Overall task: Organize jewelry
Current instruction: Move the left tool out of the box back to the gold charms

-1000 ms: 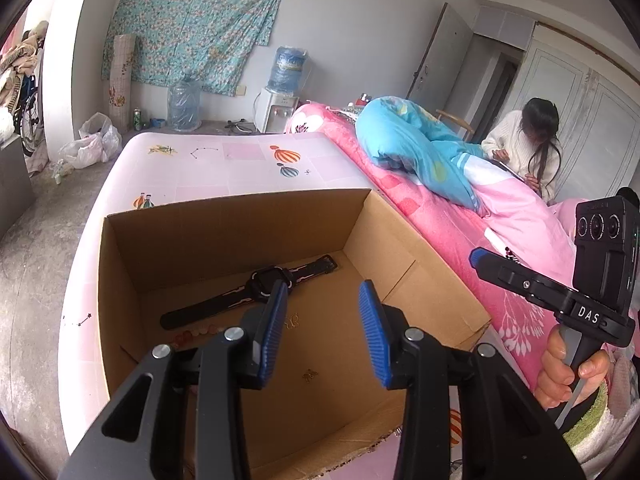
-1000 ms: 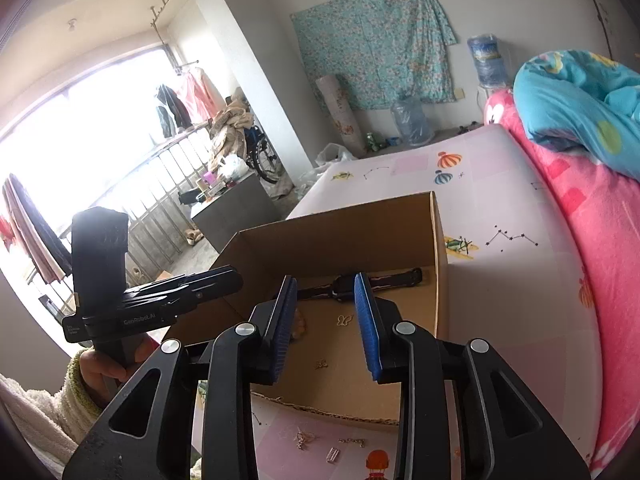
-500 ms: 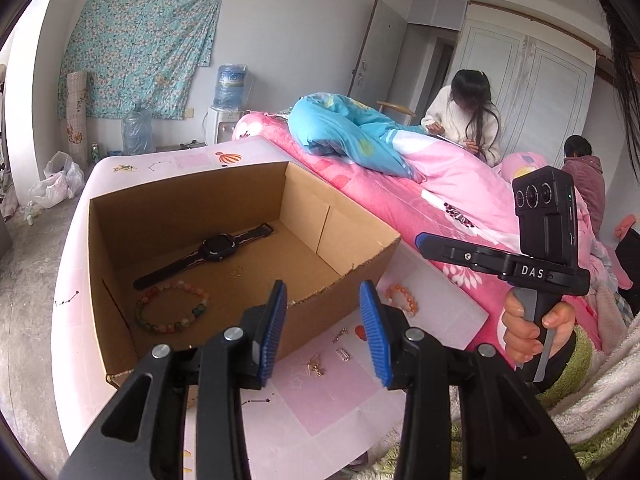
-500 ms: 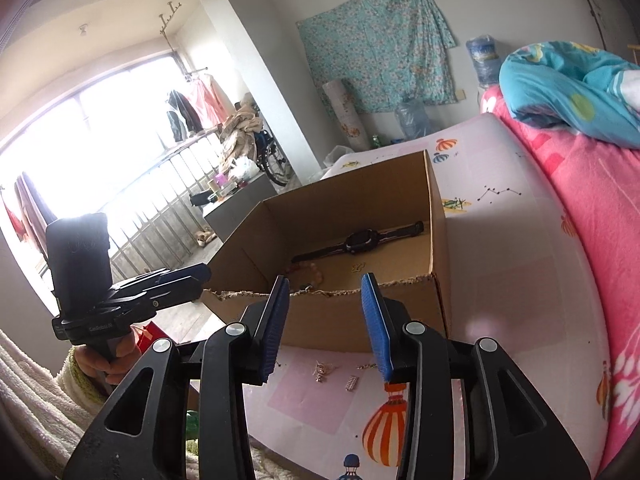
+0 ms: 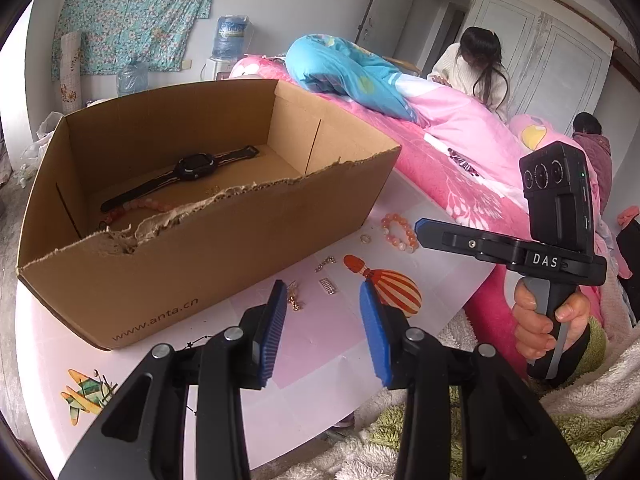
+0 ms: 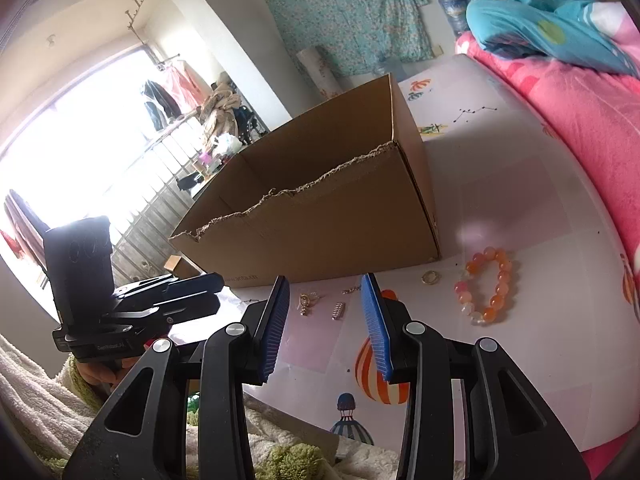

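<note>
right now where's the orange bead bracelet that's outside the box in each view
Left wrist: orange bead bracelet right of centre, on the pink table just past the cardboard box's right corner.
Right wrist: the bracelet lies right of centre, below the box's right corner.
Shared landmark: the small ring lying between box and bracelet.

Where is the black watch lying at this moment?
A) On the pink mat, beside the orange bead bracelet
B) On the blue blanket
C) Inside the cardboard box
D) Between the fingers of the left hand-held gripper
C: the black watch lies flat on the floor of the cardboard box.
</note>
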Tool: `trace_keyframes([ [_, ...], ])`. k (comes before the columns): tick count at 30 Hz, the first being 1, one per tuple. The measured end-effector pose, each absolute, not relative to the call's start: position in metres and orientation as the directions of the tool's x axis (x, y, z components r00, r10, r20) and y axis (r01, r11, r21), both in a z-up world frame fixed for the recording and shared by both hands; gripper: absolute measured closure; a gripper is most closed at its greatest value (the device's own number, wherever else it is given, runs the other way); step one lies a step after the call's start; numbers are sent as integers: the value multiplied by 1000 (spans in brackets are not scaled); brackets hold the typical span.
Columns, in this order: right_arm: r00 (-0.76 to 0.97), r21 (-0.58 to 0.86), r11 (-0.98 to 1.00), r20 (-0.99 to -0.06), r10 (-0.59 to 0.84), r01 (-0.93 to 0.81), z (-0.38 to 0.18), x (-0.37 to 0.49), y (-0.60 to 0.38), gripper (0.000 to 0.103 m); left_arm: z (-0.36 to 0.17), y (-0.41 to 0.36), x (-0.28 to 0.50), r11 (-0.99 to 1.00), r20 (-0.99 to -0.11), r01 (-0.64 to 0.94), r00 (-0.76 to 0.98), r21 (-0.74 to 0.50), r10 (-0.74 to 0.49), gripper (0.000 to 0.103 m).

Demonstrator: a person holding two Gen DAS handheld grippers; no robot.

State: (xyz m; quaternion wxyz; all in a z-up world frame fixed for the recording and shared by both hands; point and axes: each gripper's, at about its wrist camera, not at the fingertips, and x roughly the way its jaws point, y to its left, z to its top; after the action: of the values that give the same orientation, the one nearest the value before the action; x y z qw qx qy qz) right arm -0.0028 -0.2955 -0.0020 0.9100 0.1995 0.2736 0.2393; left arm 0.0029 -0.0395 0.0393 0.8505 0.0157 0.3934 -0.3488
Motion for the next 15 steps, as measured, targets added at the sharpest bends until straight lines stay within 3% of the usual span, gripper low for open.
trace_keyframes([
  [15, 717, 506, 800, -420, 556, -324, -11, -1, -290, 67, 13, -41, 12, 795, -733, 571, 449, -204, -511, 66],
])
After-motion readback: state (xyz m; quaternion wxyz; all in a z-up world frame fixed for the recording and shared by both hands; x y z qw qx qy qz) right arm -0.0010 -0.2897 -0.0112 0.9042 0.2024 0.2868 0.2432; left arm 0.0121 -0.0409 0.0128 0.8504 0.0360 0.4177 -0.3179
